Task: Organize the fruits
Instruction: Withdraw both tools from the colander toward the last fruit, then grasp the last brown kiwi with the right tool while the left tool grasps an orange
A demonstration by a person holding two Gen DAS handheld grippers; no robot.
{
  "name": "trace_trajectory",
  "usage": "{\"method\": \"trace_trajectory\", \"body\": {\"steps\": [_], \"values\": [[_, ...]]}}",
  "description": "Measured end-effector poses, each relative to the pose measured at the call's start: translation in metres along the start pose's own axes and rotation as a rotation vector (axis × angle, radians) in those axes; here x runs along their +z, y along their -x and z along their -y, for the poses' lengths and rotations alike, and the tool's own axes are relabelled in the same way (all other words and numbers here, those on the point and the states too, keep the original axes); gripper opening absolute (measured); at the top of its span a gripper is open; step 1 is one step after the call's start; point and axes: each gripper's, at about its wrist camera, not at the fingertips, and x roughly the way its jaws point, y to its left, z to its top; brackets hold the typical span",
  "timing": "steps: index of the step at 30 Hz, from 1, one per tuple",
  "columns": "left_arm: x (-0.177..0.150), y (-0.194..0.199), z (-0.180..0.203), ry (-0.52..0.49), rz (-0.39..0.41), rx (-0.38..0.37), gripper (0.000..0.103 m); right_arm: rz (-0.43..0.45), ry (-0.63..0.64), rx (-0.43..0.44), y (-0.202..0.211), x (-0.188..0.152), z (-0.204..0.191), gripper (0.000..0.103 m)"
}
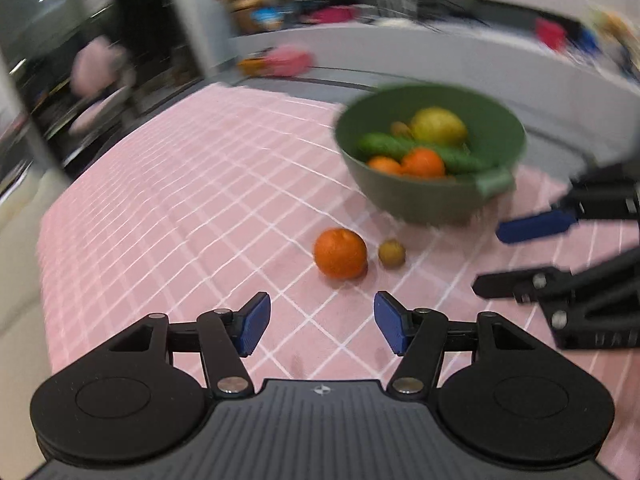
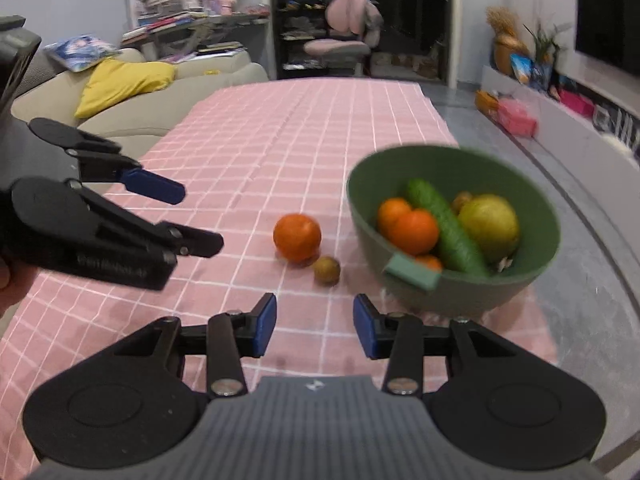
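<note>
While we hover, both grippers' jaws open and empty, pink checked cloth covers desk, green bowl, beige sofa beyond

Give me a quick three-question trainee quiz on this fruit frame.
1. True or false: the orange on the cloth touches the green bowl.
2. What lies beside that orange? A cucumber; B small brown fruit; C pear.
3. Is anything between the fingers of the left gripper or the right gripper?

Key: 1 false, it lies apart. 2 B, the small brown fruit. 3 No, both are open and empty.
</note>
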Motion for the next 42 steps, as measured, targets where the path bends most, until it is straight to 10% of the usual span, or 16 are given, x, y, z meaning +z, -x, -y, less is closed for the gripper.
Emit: {"method": "trace_trajectory", "body": {"steps": [21,42], "values": [[0.011,-0.093,-0.022,-0.340,0.044,-0.248,0.069,0.070,-0.241,-0.103,-0.083,-0.002,0.003,0.032],[-0.001,-0.065,-0.038,-0.156,0.045,-0.322,0.053,0.074,-0.241,0.010,-0.074,0.006,0.000,0.019]]}}
